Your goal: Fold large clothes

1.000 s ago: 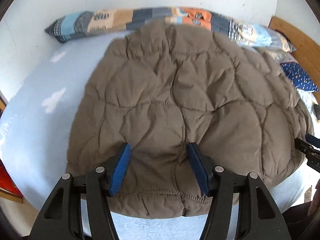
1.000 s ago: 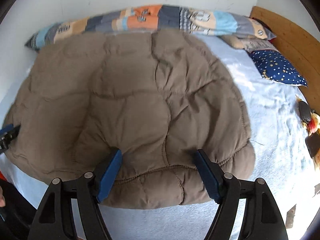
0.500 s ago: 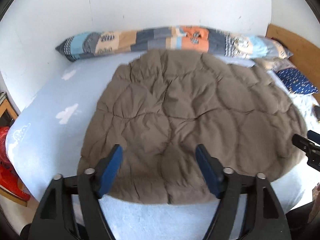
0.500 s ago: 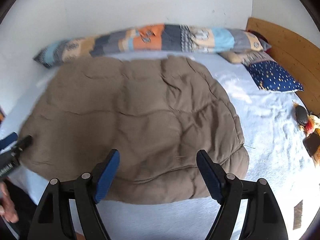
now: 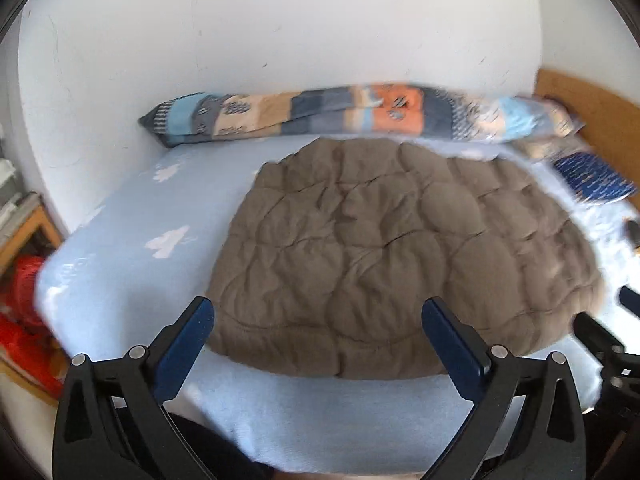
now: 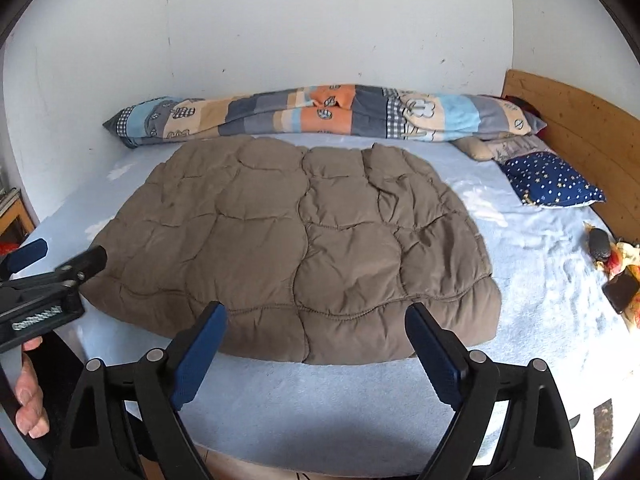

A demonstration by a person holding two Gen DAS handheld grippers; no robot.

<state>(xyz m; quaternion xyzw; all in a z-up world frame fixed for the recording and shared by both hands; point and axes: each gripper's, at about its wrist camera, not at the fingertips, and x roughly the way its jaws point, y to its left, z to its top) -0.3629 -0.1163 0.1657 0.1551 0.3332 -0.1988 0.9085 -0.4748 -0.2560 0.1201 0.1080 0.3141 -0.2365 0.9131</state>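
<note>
Right wrist view: brown quilted coat (image 6: 304, 248) is lying flat on the bed (image 6: 540, 264), spread wide, its near hem running just short of the mattress edge, its far end almost reaching the patchwork pillow (image 6: 320, 114) along the wall. Whether it is already folded once, I cannot tell; no sleeves are showing.

Right gripper (image 6: 316, 344) is hovering above the near hem, jaws spread wide, blue pads touching nothing and holding nothing. Left gripper (image 5: 320, 340) is likewise gaping and empty, poised over the hem's left part; the left wrist view is motion-blurred, so finer detail is lost.

Judgement on the step: a fresh grasp of the near hem looks due. Doing it well likely means each gripper biting a corner of the thick padded edge, taking the full thickness rather than the top skin only, then carrying both corners together so the fold line stays straight. Puffy filling may spring back or slip out of a shallow pinch. Star cushion (image 6: 554, 184) and small clutter (image 6: 616, 268) are sitting well apart to the right.
</note>
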